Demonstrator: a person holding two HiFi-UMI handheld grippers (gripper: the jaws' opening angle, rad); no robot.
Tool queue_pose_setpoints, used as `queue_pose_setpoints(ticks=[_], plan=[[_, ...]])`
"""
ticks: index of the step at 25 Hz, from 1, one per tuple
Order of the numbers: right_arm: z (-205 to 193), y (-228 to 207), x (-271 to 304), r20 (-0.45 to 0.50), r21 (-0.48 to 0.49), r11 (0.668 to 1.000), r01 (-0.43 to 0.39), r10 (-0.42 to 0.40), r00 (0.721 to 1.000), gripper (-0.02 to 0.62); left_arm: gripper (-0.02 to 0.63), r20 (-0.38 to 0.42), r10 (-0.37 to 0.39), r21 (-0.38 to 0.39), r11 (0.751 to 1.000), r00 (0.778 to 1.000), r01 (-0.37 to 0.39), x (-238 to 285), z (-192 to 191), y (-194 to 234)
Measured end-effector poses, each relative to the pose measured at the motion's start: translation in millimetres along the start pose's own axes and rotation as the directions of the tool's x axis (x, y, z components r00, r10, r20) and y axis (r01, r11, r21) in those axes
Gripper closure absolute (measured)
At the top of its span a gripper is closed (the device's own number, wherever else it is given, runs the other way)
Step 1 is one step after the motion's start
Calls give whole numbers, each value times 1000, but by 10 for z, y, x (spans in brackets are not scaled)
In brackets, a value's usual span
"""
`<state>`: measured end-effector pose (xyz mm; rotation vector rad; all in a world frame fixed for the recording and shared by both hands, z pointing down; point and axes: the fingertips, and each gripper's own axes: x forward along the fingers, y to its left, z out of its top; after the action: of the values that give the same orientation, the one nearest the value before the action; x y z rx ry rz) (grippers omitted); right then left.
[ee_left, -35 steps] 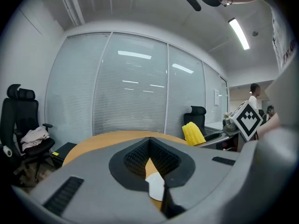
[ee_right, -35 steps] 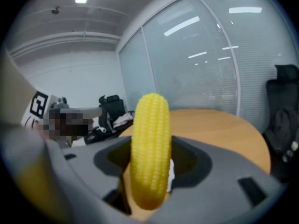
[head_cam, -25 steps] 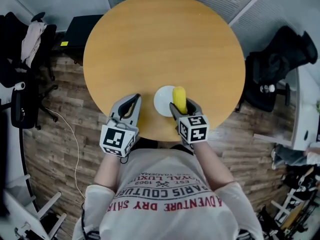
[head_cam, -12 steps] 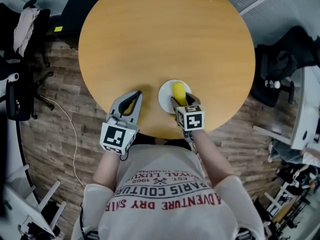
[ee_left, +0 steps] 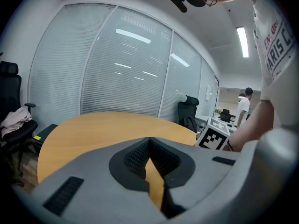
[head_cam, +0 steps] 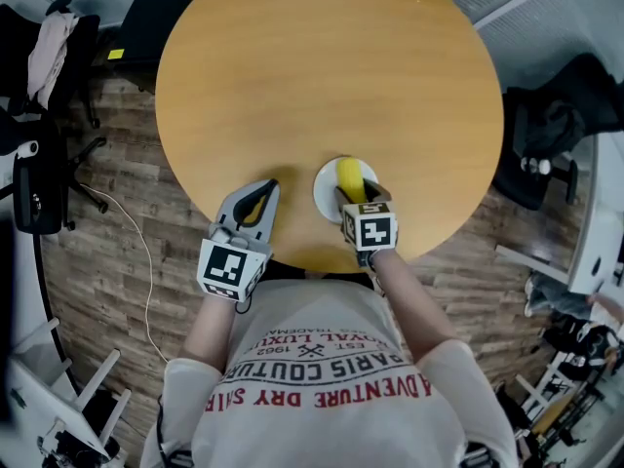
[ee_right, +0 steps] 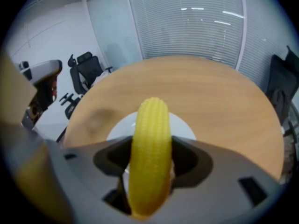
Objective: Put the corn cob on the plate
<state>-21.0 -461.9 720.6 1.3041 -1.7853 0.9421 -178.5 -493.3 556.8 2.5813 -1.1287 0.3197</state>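
Shifted forward since a second ago: right gripper (head_cam: 353, 195) and its load, from the plate's near rim to over its middle; hardly any drift in the last half-second. Closest in, left gripper (head_cam: 261, 191) at the table's near edge, jaws together on nothing, only a sliver of wood showing through the slit. Beside it, right jaws clamped round the lower half of the corn cob (ee_right: 150, 139), held lengthwise, tip pointing away over the plate (ee_right: 184, 123); cannot tell whether touching it yet. For a clean set-down: lower until the underside rests on the plate, keep the cob level, part the jaws slowly, draw straight back toward the body; likely to roll otherwise, being a rounded, tapering cylinder on a smooth, glossy white disc with little lip. Ribbed rows of kernels, matte yellow, plastic-looking, good purchase for the jaws. Further out, round table (head_cam: 331, 66), warm wood-grain top, otherwise bare; beyond, black office chairs (head_cam: 551, 130) on plank flooring (head_cam: 117, 222).
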Motion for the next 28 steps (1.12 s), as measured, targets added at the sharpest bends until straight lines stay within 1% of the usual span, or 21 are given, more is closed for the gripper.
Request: queue_pose_setpoints(ticks=[5, 8, 10, 13, 14, 16, 18, 20, 24, 26, 28], plan=[[-9, 45, -19, 12, 33, 999, -26, 26, 1000, 330, 574, -6, -13, -11, 1000, 1000, 13, -8, -14, -29], [46, 14, -98, 35, 44, 999, -16, 15, 999, 324, 574, -7, -22, -8, 1000, 1000, 22, 26, 11, -68], [133, 4, -212, 76, 55, 998, -15, 10, 997, 325, 574, -3, -27, -7, 1000, 1000, 27, 46, 50, -97], [335, -21, -509, 177, 51, 999, -9, -1, 984, 328, 574, 4, -32, 4, 999, 999, 32, 72, 128, -174], [408, -39, -627, 215, 45, 999, 1, -11, 976, 349, 574, 8, -35, 8, 999, 999, 34, 80, 161, -207], [559, -97, -869, 301, 36, 998, 44, -53, 952, 495, 574, 17, -42, 19, 999, 999, 41, 91, 238, -262], [705, -155, -1101, 396, 33, 995, 93, -99, 913, 543, 574, 30, -50, 34, 998, 998, 49, 91, 324, -304], [826, -190, -1311, 473, 34, 992, 119, -120, 873, 557, 574, 44, -60, 54, 997, 997, 58, 90, 414, -348], [1002, -206, -1723, 592, 32, 993, 110, -107, 799, 566, 574, 74, -73, 92, 994, 995, 66, 75, 623, -449], [1092, -163, -1923, 646, -4, 994, 112, -83, 759, 567, 574, 93, -72, 107, 992, 993, 62, 66, 750, -476], [1202, -102, -2128, 701, -59, 990, 125, -48, 712, 568, 574, 114, -73, 135, 989, 991, 57, 83, 907, -497]])
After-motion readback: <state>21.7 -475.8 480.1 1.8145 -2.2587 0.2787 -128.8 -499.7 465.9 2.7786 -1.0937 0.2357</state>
